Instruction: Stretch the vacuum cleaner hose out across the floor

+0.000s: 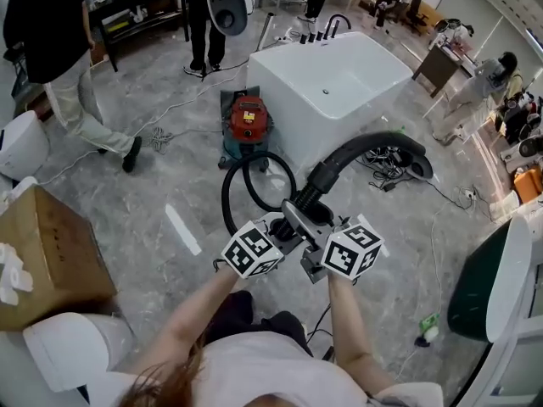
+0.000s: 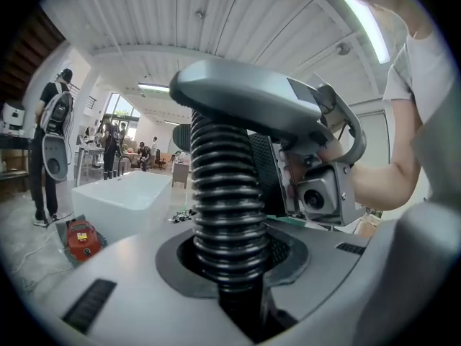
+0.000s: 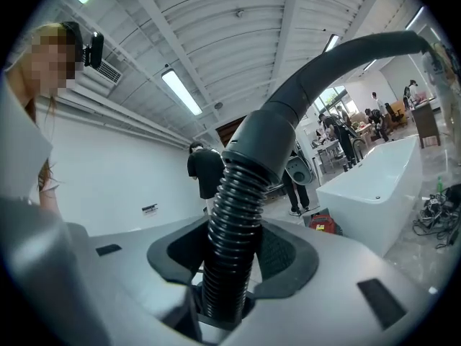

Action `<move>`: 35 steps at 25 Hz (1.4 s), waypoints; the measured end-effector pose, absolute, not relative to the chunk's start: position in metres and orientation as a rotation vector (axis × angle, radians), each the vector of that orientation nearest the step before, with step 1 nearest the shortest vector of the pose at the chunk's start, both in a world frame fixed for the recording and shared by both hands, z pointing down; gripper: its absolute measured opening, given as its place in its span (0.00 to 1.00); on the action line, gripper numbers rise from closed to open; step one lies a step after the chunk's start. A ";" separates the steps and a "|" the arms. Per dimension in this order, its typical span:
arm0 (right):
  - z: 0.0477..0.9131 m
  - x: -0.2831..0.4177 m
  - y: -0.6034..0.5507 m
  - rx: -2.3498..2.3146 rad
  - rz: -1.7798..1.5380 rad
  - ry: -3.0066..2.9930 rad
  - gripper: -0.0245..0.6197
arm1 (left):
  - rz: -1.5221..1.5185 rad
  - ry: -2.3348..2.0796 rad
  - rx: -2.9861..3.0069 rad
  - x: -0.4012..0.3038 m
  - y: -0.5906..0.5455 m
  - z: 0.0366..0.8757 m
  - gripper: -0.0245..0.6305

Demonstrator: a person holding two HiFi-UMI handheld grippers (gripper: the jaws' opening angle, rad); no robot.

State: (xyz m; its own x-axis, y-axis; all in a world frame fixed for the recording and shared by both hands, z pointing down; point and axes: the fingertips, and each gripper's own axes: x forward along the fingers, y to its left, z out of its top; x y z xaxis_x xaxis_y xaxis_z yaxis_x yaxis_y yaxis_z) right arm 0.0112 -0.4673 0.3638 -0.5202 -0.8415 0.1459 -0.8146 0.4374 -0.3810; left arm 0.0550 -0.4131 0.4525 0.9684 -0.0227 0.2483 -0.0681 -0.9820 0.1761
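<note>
A: Claws?
B: Left gripper (image 2: 229, 280) and right gripper (image 3: 227, 280) are both part-closed, clamped on the ribbed hose (image 1: 327, 175).
A: Hose where?
B: Near end is held up; it loops down to the red vacuum (image 1: 248, 119) farther off, left of the tub (image 1: 331, 83).

Your head camera looks steeply down at the floor (image 1: 153, 202). Both gripper cameras sit tight against the hose (image 2: 227, 193), facing nearly level. All three share the white tub (image 1: 331, 91), at 12 o'clock in your head view.
</note>
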 end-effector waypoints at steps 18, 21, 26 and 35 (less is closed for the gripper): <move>0.358 0.071 -0.365 -1.441 -0.641 2.659 0.33 | 0.364 -0.123 2.950 0.119 -0.312 0.447 0.21; 0.359 0.082 -0.344 -1.435 -0.631 2.680 0.33 | 0.344 -0.130 2.931 0.133 -0.291 0.447 0.21; 0.365 0.102 -0.318 -1.418 -0.643 2.681 0.32 | 0.379 -0.129 2.936 0.154 -0.265 0.453 0.21; 0.379 0.141 -0.281 -1.386 -0.665 2.719 0.32 | 0.409 -0.137 2.923 0.197 -0.227 0.468 0.21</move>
